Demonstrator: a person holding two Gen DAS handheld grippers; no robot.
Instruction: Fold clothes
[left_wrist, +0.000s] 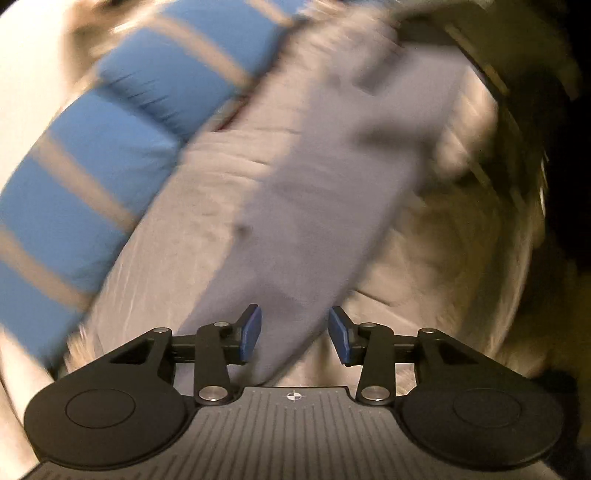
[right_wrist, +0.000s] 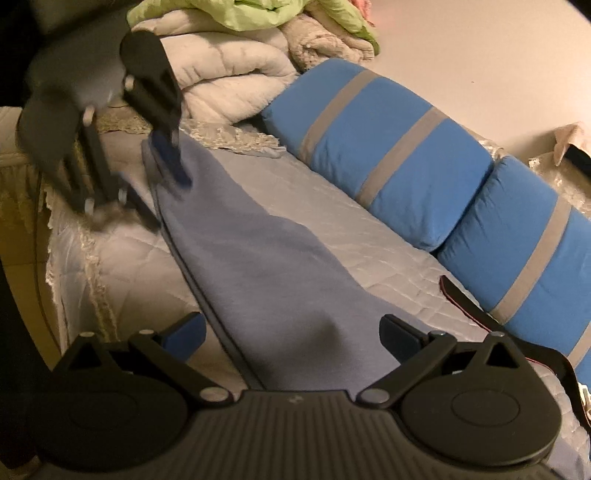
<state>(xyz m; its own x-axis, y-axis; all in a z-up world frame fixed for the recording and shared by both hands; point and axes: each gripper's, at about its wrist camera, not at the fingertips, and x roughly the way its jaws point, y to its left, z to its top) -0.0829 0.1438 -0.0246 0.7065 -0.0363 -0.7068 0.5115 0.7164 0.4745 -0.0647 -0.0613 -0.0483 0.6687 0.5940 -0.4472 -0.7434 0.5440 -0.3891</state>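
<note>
A long grey-blue piece of clothing (right_wrist: 258, 266) lies flat on a bed with a pale quilted cover (right_wrist: 122, 266). It runs from the near end of the bed to the far end.

On the left side, the left gripper (right_wrist: 168, 168) is up at the far end of the cloth. It looks blurry. In its own view the left gripper (left_wrist: 294, 334) has its blue pads (left_wrist: 250, 334) partly apart. The cloth (left_wrist: 314, 192) shows in the gap, but the pads do not press on it.

In the middle, near the camera, the right gripper (right_wrist: 293, 338) has its jaws wide apart. The near end of the cloth sits between them, and they do not squeeze it.

To the right, two blue cushions with grey stripes (right_wrist: 388, 147) lie along the wall side of the bed. A dark strap (right_wrist: 465, 299) lies just beside them. At the back there is a heap of white and green blankets (right_wrist: 236, 62)
</note>
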